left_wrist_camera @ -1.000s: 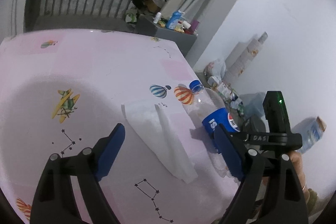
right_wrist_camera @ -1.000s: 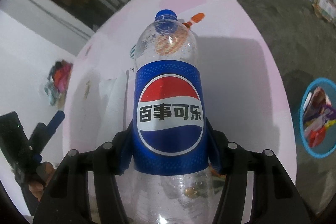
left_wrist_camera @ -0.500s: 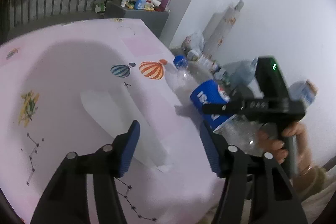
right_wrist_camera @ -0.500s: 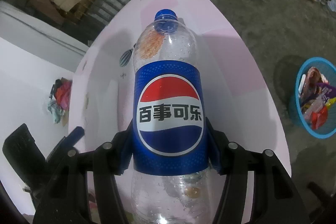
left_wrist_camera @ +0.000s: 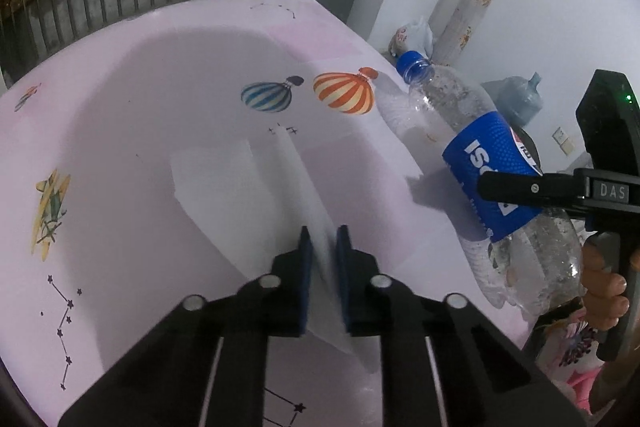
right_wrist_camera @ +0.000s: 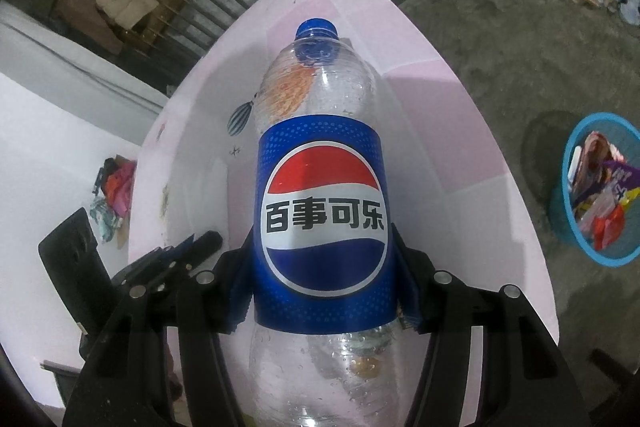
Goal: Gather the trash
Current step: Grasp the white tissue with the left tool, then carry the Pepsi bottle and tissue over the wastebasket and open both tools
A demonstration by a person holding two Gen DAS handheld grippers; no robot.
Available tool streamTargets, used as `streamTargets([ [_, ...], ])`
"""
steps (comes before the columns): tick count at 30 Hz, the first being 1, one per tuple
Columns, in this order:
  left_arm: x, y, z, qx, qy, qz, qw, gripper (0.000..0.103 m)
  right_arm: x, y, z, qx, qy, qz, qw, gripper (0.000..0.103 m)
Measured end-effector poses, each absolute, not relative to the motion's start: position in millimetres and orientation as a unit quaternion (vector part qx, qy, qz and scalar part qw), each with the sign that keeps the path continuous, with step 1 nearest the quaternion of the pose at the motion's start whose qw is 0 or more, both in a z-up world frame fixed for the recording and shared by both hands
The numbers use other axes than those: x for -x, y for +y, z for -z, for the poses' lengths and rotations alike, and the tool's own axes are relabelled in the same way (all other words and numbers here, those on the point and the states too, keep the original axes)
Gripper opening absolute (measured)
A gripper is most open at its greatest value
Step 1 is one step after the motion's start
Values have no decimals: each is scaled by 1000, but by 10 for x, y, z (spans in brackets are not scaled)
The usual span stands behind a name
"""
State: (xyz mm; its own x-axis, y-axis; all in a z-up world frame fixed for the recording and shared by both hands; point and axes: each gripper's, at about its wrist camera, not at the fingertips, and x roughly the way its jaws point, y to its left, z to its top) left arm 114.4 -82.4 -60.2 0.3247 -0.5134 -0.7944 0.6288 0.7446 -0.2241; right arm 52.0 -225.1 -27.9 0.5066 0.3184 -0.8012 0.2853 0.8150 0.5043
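So the left hand-held gripper (left_wrist_camera: 323, 279) is clenched on the raised fold of a thin white paper sheet (left_wrist_camera: 224, 187) lying mid-surface on the pink balloon-print surface (left_wrist_camera: 160, 87). Looks feather-light and floppy, so that ridge seems the best spot to pinch. The right hand-held gripper (right_wrist_camera: 326, 291) is grasping an empty clear plastic cola bottle (right_wrist_camera: 322, 211) around its blue label, near the surface's right edge. It's probably light and crushable. There's open floor beyond, with a blue mesh trash basket (right_wrist_camera: 568, 227) sitting on it.

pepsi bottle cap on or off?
On. The blue cap sits on the neck of the Pepsi bottle, which the right claw grips at the label; the bottle looks empty.
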Motion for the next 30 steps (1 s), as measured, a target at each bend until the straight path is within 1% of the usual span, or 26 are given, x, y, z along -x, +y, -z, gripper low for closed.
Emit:
streamTargets([
  [2,-1134,-788,568,-61,459,354,812,1,-502,-2267,264,-309,493,-11,813,54],
  [3,-1127,-769,538,-59,456,355,814,1,-488,-2289,252,-317,488,-16,813,54],
  [11,-1046,-512,-165,-32,385,387,837,0,-265,-2561,-10,-382,429,-42,818,54],
  [18,-1048,-577,-676,19,352,447,822,0,242,-3031,-415,-413,343,-1,844,54],
  [24,-972,-1194,-995,13,329,524,786,0,942,-3655,-572,-448,275,103,845,55],
  [27,-887,-1707,-1069,-11,323,563,760,0,1299,-3937,-488,-478,252,154,827,55],
  [30,-821,-2267,-1043,-29,336,598,727,0,1555,-4120,-287,-518,245,190,797,55],
])
